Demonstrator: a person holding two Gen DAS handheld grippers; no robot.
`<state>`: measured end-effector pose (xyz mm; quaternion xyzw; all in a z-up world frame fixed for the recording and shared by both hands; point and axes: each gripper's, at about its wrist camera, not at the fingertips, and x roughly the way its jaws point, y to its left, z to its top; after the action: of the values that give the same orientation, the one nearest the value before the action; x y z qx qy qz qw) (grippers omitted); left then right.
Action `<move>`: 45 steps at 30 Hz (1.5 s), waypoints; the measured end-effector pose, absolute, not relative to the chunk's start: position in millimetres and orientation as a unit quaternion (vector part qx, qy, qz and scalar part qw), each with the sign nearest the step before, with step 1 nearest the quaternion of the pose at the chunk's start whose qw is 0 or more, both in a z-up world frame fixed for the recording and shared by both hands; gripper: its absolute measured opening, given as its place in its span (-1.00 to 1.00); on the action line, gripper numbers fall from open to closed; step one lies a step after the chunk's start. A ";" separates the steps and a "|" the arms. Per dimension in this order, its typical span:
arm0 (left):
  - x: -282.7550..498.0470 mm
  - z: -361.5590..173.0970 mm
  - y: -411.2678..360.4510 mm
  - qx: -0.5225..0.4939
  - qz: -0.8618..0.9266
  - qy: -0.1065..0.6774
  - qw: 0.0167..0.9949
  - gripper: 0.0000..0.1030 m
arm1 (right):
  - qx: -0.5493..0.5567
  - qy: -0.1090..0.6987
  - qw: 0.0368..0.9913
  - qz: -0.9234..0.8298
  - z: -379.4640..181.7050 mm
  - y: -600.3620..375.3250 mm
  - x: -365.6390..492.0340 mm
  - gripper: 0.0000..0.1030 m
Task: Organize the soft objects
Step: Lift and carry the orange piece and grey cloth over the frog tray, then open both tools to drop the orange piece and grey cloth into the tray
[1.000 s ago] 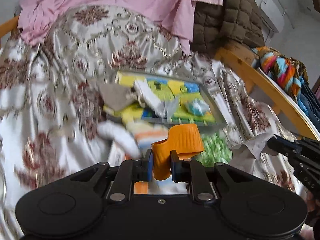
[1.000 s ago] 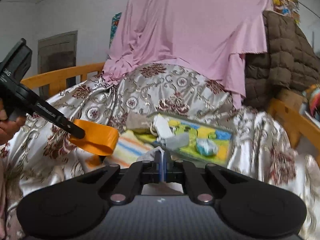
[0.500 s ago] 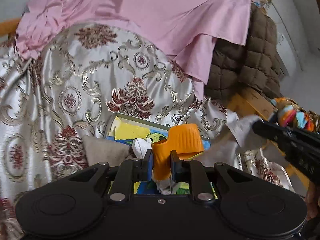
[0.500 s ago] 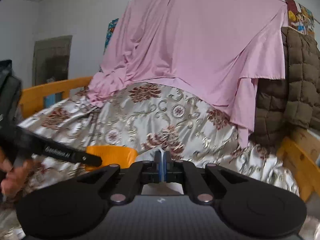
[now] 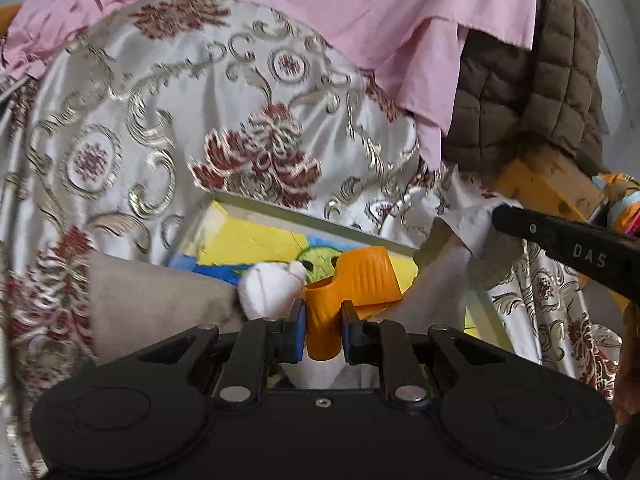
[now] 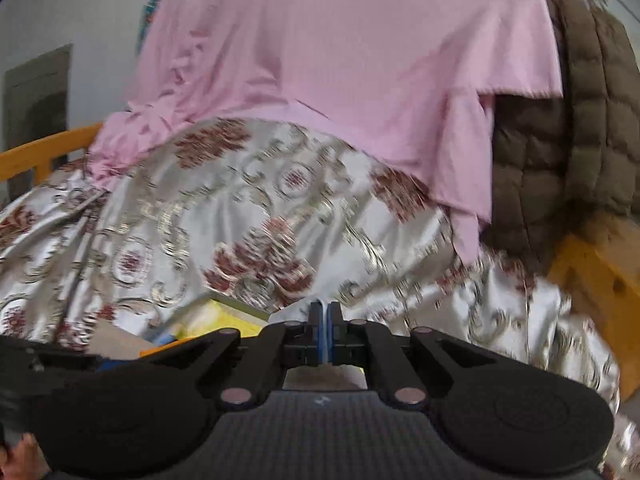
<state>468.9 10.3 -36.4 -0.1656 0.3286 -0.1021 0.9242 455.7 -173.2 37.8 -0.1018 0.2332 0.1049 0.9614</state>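
The orange piece point(image 5: 352, 280) sat squeezed between the jaws of the left gripper point(image 5: 323, 316). The jaws were open only as wide as the piece, with a blue pad pressing it on each side. Its wide ribbed top stuck out past the jaws, above the tray point(image 5: 256, 240). The tray had a bright yellow, blue and green picture in it and a pale rim. It lay on the shiny flowered bedspread point(image 5: 160, 128).

A white soft toy point(image 5: 268, 288) lay in the tray, just beside the orange piece on its left. A gray cloth point(image 5: 156, 300) lay to the left of the toy, over the tray's edge.

The right gripper point(image 5: 500, 216) came in from the right side. Its jaws were clenched on a white cloth point(image 5: 448, 264) that hung down over the right end of the tray. In the right wrist view the jaws point(image 6: 324, 328) were pressed almost together, with only a thin pale strip between the blue pads.

Behind it all, a pink sheet point(image 6: 344, 60) hung over the bedspread. A brown quilted blanket point(image 5: 532, 92) hung to the right, over a wooden bed rail point(image 5: 548, 184).
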 end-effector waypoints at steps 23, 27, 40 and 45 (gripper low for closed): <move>461.7 -59.5 -50.0 -0.085 -0.117 0.366 0.919 -0.43 | -0.020 0.290 0.955 0.066 -23.3 -265.5 436.4 -0.48; 455.3 -56.2 -54.7 -0.078 -0.113 0.373 0.918 -0.38 | -0.017 0.292 0.954 0.069 -24.7 -263.6 425.8 -0.14; 397.2 -16.9 -61.3 -0.078 -0.113 0.344 0.929 0.02 | -0.006 0.257 0.963 0.075 9.0 -273.5 360.6 0.55; 355.2 12.8 -57.0 -0.071 -0.108 0.296 0.946 0.28 | 0.006 0.226 0.971 0.076 33.4 -279.8 322.4 0.73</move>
<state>355.2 -57.0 12.8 -0.0707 0.2963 -0.1077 0.9464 322.4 -279.8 33.4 0.0061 0.2261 0.0763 0.9711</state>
